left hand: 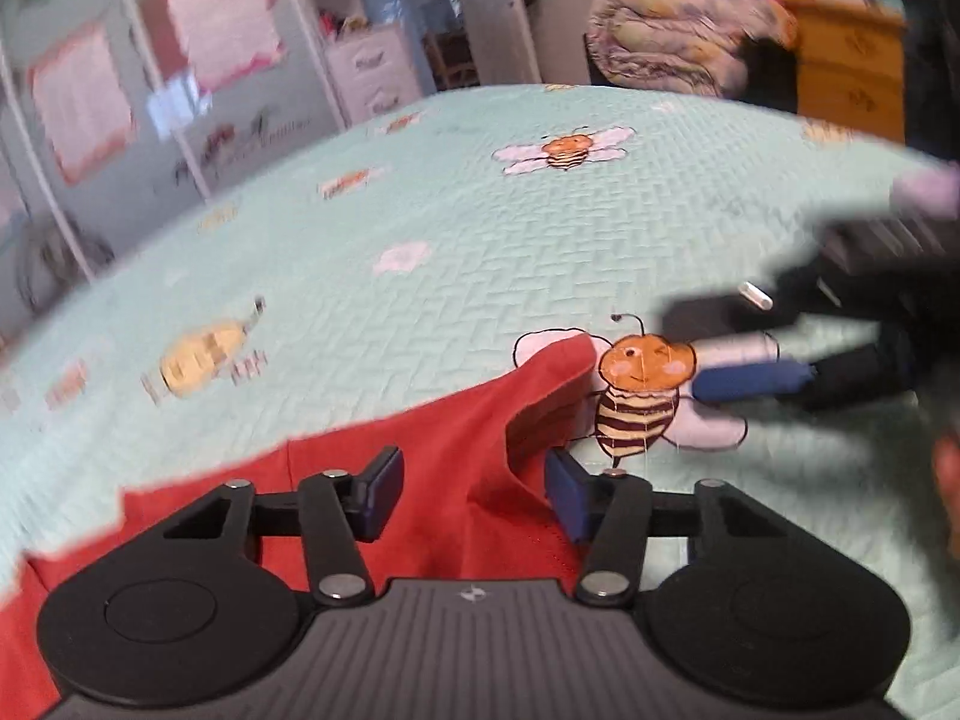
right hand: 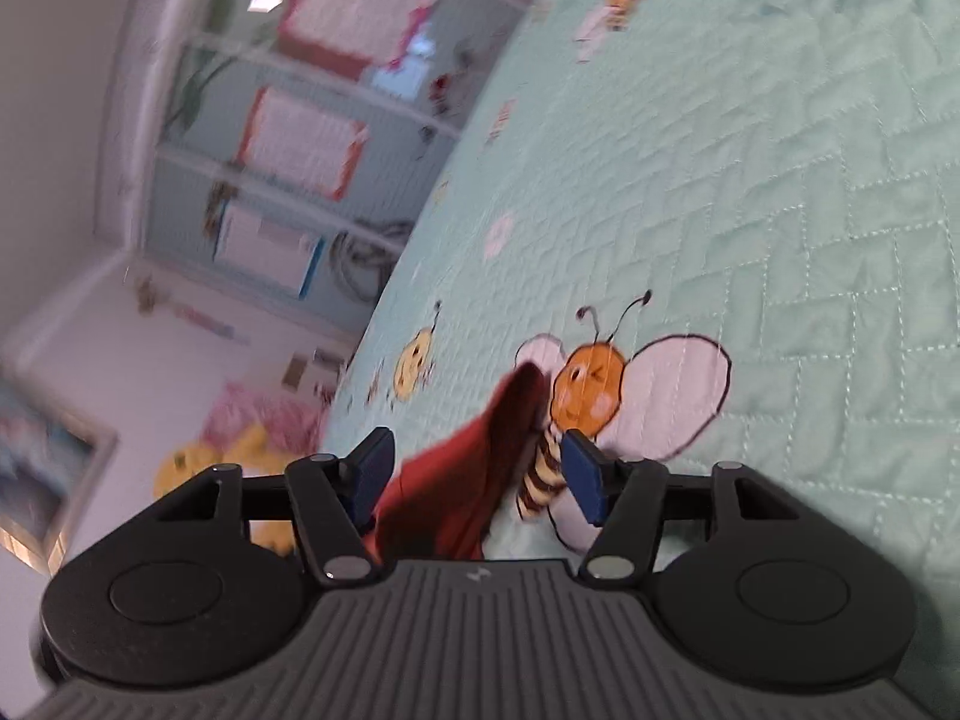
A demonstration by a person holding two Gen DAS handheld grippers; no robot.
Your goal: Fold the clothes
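A red-orange garment (left hand: 420,480) lies on the mint quilted bedspread (left hand: 420,228), with one corner raised in a fold beside a printed bee. My left gripper (left hand: 474,492) hovers over it, open, the cloth lying between its blue pads (left hand: 384,492). From the right, my right gripper (left hand: 690,348) reaches toward the fold, also open. In the right wrist view the garment's raised corner (right hand: 510,420) stands between the spread fingers of the right gripper (right hand: 478,477), and nothing is clamped. Both views are blurred by motion.
The bedspread (right hand: 780,210) extends far ahead and to the right. A pile of folded quilts (left hand: 672,42) and a yellow dresser (left hand: 852,66) stand behind the bed, with white drawers (left hand: 372,66) at the back left. A yellow plush toy (right hand: 240,456) lies on the floor past the bed's edge.
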